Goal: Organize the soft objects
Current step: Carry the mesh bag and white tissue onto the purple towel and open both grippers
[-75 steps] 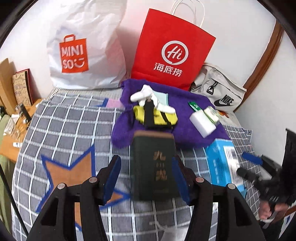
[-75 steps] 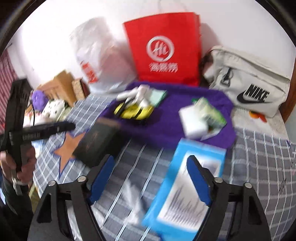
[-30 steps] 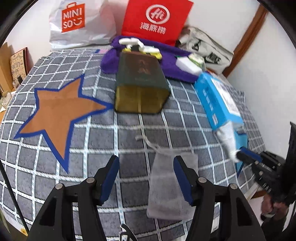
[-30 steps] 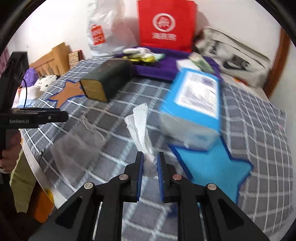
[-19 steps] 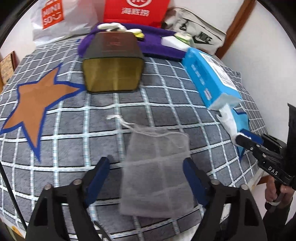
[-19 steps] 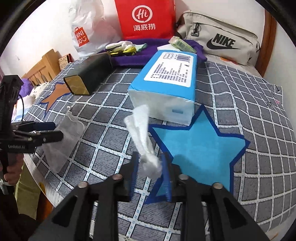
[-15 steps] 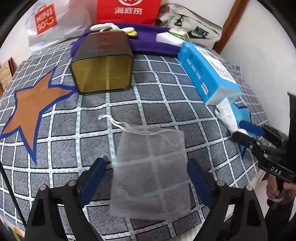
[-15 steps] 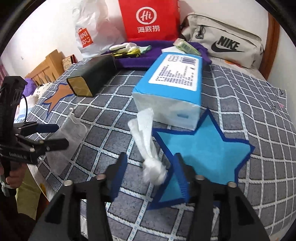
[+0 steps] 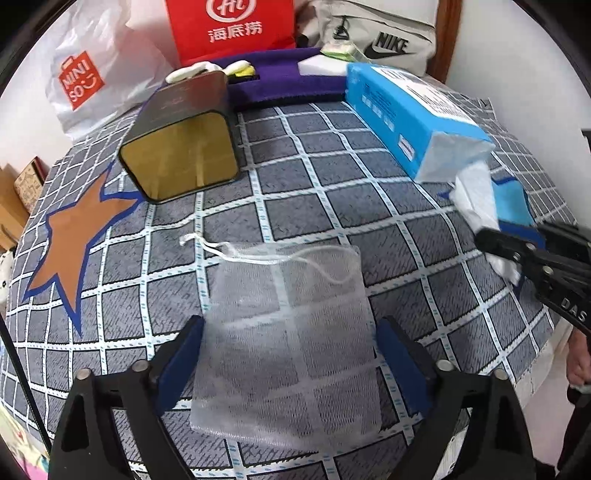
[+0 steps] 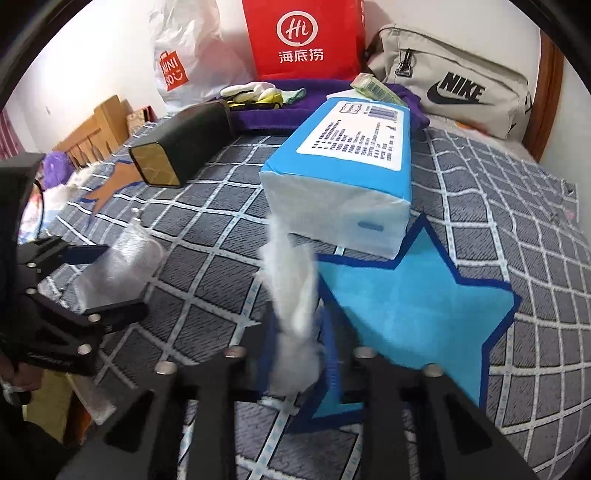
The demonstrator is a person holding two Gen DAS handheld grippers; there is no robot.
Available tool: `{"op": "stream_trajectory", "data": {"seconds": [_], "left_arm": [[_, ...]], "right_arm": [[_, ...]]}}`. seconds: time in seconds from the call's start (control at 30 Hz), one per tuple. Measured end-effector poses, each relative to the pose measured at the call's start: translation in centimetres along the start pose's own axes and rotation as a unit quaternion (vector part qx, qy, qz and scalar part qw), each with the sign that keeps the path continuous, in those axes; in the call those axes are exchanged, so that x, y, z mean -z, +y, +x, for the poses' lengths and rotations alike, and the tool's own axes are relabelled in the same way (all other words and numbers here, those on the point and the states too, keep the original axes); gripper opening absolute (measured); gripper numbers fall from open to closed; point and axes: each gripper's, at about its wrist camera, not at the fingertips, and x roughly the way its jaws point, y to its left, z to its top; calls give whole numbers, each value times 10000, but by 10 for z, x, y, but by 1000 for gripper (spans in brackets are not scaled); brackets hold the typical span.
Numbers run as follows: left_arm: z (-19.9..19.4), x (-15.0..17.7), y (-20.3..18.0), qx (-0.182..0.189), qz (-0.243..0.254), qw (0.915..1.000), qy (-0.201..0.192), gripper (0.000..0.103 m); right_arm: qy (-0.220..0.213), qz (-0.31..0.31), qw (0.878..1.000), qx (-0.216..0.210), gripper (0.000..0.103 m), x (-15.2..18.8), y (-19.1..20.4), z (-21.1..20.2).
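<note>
A white mesh drawstring pouch (image 9: 288,325) lies flat on the grey checked bedspread (image 9: 332,177). My left gripper (image 9: 290,354) is open, one finger on each side of the pouch's lower half. It also shows at the left of the right wrist view (image 10: 107,277). My right gripper (image 10: 295,354) is shut on a twisted white tissue (image 10: 293,295) pulled from the blue tissue pack (image 10: 351,162). The tissue stands up over the edge of a blue star patch (image 10: 413,314). The right gripper and tissue (image 9: 480,199) also show at the right of the left wrist view.
A dark green box with a gold end (image 9: 181,140) lies behind the pouch. A purple towel (image 9: 288,81) holds small items at the back. A red paper bag (image 9: 232,29), a white Miniso bag (image 9: 85,74) and a Nike bag (image 10: 454,88) stand along the wall. An orange star patch (image 9: 74,236) lies left.
My left gripper has moved forward so its open fingers now flank the pouch. My right gripper has closed again on the tissue after loosening and has moved closer to the tissue pack.
</note>
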Motion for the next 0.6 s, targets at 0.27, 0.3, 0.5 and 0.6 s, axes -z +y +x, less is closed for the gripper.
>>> {"op": "stream_trajectory", "data": {"seconds": [0.27, 0.3, 0.5, 0.6], "left_arm": [[-7, -8, 9, 60, -226, 9997, 72, 9], [-8, -8, 10, 114, -270, 9995, 74, 8], [-29, -8, 19, 520, -659, 9964, -108, 8], [-41, -9, 25, 628, -776, 9947, -227, 8]], "right_arm": [[16, 27, 9999, 104, 14, 8, 1, -15], [-2, 40, 10000, 91, 14, 9, 2, -18], [-114, 123, 9999, 20, 13, 8, 6, -39], [-189, 174, 9997, -44, 13, 4, 8, -50]]}}
